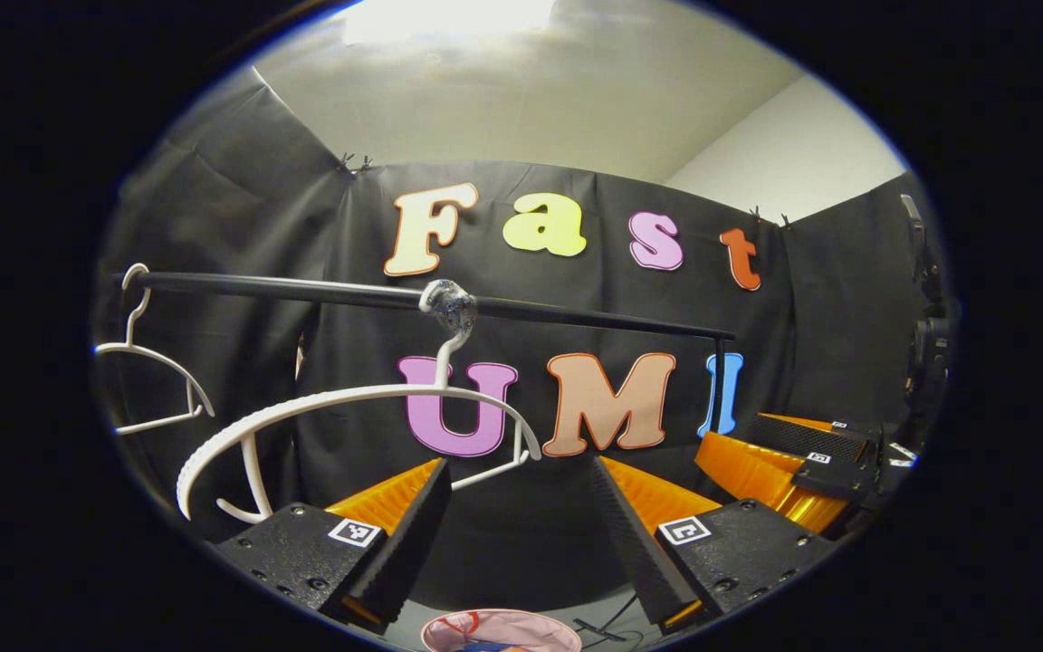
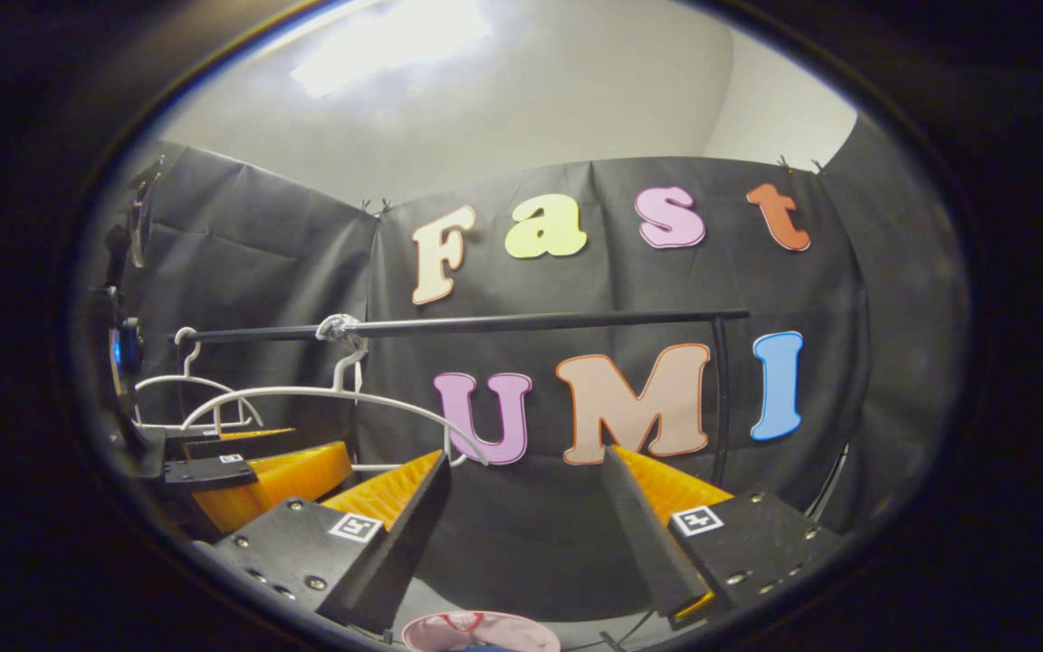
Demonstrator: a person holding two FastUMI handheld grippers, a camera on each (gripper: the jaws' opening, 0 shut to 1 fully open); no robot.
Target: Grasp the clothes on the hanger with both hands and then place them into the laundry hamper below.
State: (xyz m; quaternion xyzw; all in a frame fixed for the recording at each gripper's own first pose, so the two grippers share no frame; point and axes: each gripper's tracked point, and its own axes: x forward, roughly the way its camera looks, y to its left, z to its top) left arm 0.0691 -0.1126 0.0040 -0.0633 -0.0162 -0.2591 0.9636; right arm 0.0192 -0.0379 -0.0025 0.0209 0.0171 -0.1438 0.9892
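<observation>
Left tool (image 1: pixel 517 507) open below bare hanger (image 1: pixel 349 407) on rail (image 1: pixel 576 315).

Two white hangers (image 1: pixel 349 412) (image 1: pixel 155 362), one black rail (image 1: pixel 304 292), one pink hamper (image 1: pixel 501 631), two tools (image 1: pixel 521 534) (image 1: pixel 793 453)

Both views look slightly upward toward the booth's back wall, from below the thin black metal rail (image 1: pixel 322 292) (image 2: pixel 531 321). The left gripper view stands nearer to the white plastic hanger (image 1: pixel 349 403) (image 2: pixel 322 397). Both views share rail, hanger and wall.
</observation>
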